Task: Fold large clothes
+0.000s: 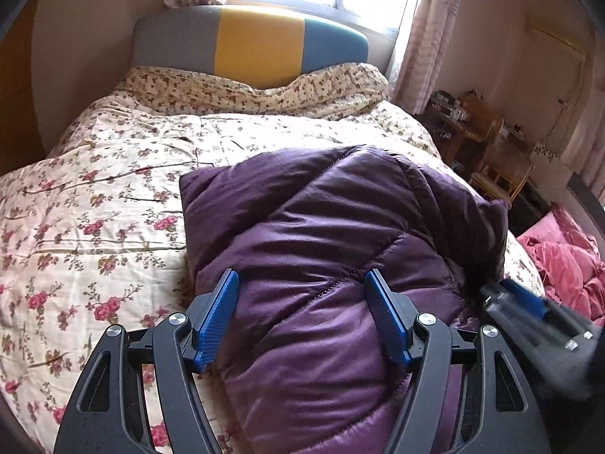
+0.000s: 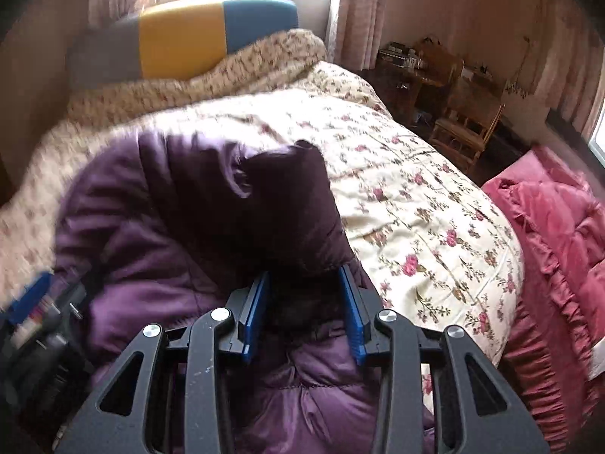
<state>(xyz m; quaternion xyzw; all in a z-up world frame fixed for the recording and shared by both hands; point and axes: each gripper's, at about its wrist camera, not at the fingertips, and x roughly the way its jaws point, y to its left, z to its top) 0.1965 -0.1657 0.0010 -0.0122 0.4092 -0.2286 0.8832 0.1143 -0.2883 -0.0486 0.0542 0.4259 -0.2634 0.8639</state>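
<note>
Purple quilted jacket (image 1: 332, 265) lying in a partly folded bundle on the near half of the bed (image 1: 94, 227), over the flowered cover; striped headboard (image 1: 253, 45) at the far end, pink bedding (image 1: 567, 261) off to the right. To fold well from here, each lifted part should probably be carried fully across and laid flat, since the padded fabric looks springy and may bulge back open (pressing the fold down should help). Left hand-held gripper (image 1: 302, 316) hovers low over the jacket's near side, pointing toward the headboard, its jaws spread wide with nothing between them. Right hand-held gripper (image 2: 304, 312) sits at the jacket's right edge, jaws partly apart with a dark fold of the jacket (image 2: 287, 208) standing between them; whether the pads actually pinch it cannot be told.
</note>
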